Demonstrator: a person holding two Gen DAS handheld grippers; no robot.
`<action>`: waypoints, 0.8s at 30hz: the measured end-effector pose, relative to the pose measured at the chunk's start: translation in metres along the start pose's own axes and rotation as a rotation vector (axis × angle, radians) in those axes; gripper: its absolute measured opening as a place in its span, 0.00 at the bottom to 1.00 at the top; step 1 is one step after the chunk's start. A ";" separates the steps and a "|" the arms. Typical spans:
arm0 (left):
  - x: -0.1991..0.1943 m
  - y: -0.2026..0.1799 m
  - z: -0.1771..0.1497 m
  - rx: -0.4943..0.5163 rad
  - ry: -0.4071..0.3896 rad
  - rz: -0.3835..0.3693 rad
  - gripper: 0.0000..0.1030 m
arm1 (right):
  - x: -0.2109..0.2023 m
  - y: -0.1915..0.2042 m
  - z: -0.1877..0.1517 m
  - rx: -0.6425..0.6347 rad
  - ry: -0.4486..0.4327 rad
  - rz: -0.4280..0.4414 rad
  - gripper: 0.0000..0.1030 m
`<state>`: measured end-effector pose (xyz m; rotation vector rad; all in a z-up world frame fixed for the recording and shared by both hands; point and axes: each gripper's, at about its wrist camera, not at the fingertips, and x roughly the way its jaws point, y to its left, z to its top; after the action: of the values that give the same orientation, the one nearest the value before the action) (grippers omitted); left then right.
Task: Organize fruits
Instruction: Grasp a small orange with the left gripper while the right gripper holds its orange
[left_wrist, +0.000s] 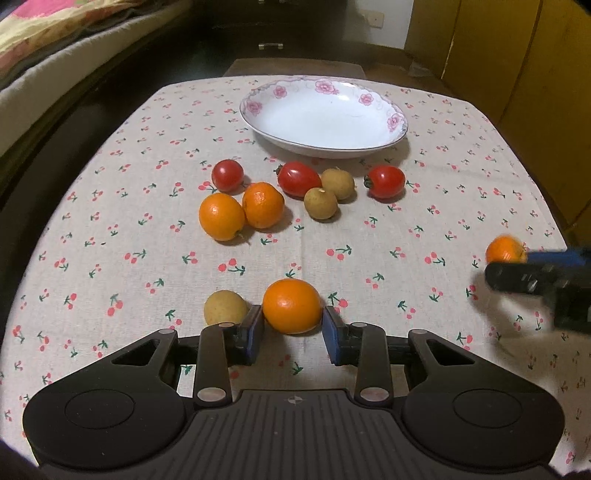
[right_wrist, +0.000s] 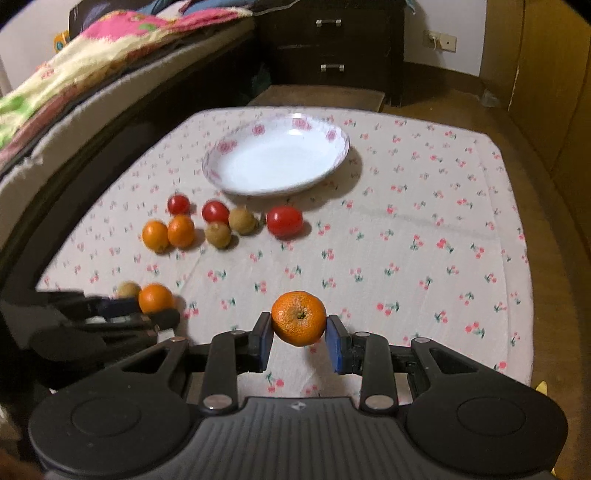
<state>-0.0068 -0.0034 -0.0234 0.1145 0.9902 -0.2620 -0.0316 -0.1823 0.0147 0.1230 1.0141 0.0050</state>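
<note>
My left gripper (left_wrist: 292, 321) has its blue pads on either side of an orange (left_wrist: 291, 305) that rests on the cloth; the pads touch or nearly touch it. A longan (left_wrist: 226, 308) lies just left of it. My right gripper (right_wrist: 299, 328) is shut on another orange (right_wrist: 298, 317) and holds it above the table; it also shows in the left wrist view (left_wrist: 505, 249). Two oranges (left_wrist: 240, 212), three cherry tomatoes (left_wrist: 298, 179) and two longans (left_wrist: 328, 194) lie mid-table. An empty white floral plate (left_wrist: 325, 114) sits at the back.
The table carries a cherry-print cloth (left_wrist: 369, 251). A bed with a colourful blanket (right_wrist: 92, 55) runs along the left. A dark drawer chest (right_wrist: 328, 48) stands behind the table, and yellow cabinets (left_wrist: 517, 55) on the right.
</note>
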 end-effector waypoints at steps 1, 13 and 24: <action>0.001 0.002 0.001 -0.005 0.002 -0.004 0.43 | 0.003 0.001 -0.002 -0.004 0.010 -0.005 0.31; 0.008 0.003 0.009 -0.025 -0.020 -0.014 0.70 | 0.027 0.005 -0.009 -0.035 0.067 -0.008 0.31; 0.013 -0.004 0.009 0.013 -0.031 0.024 0.47 | 0.031 -0.001 -0.016 -0.043 0.068 -0.019 0.31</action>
<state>0.0060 -0.0112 -0.0290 0.1338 0.9555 -0.2482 -0.0291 -0.1802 -0.0198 0.0743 1.0821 0.0141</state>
